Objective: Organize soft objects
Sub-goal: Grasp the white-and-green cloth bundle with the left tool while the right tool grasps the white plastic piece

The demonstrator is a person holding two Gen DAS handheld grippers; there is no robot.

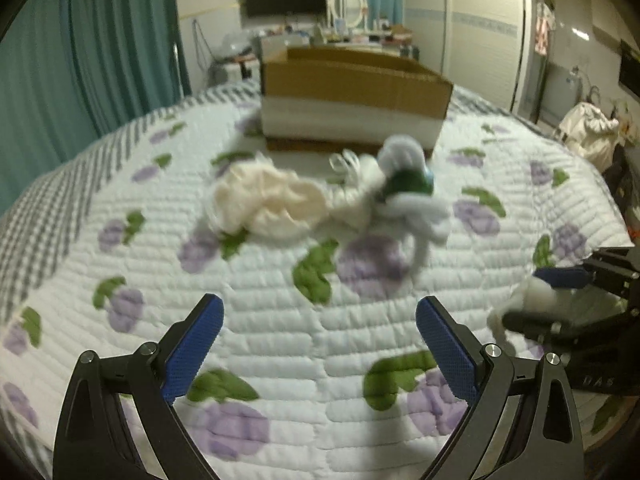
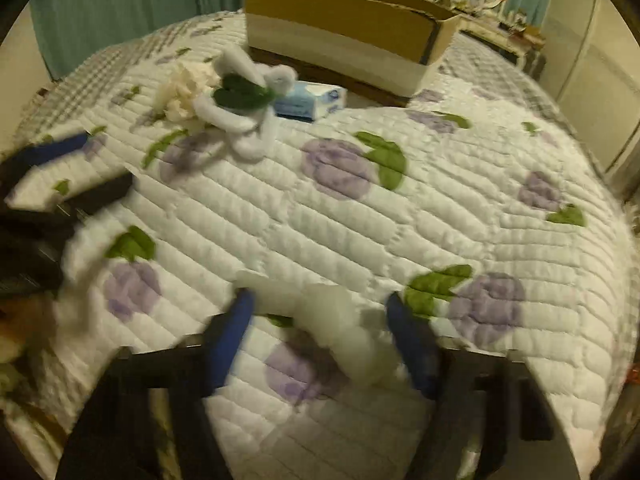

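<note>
A cream crumpled cloth [image 1: 266,200] and a white plush toy with a green middle [image 1: 404,188] lie together on the quilted bed, in front of an open cardboard box [image 1: 352,92]. My left gripper [image 1: 320,344] is open and empty, low over the quilt short of the pile. My right gripper [image 2: 320,336] is open around a white soft object [image 2: 344,332], which lies between its blue pads; the view is blurred. In the left wrist view the right gripper [image 1: 560,296] shows at the right edge with the white object [image 1: 528,300]. The plush toy [image 2: 244,108] and cloth [image 2: 180,88] show far left.
The bed quilt [image 1: 280,320] is white with purple flowers and green leaves. A blue tissue pack [image 2: 310,100] lies by the box [image 2: 344,28]. Teal curtains [image 1: 92,48] hang on the left; a dresser with a mirror [image 1: 348,4] stands behind.
</note>
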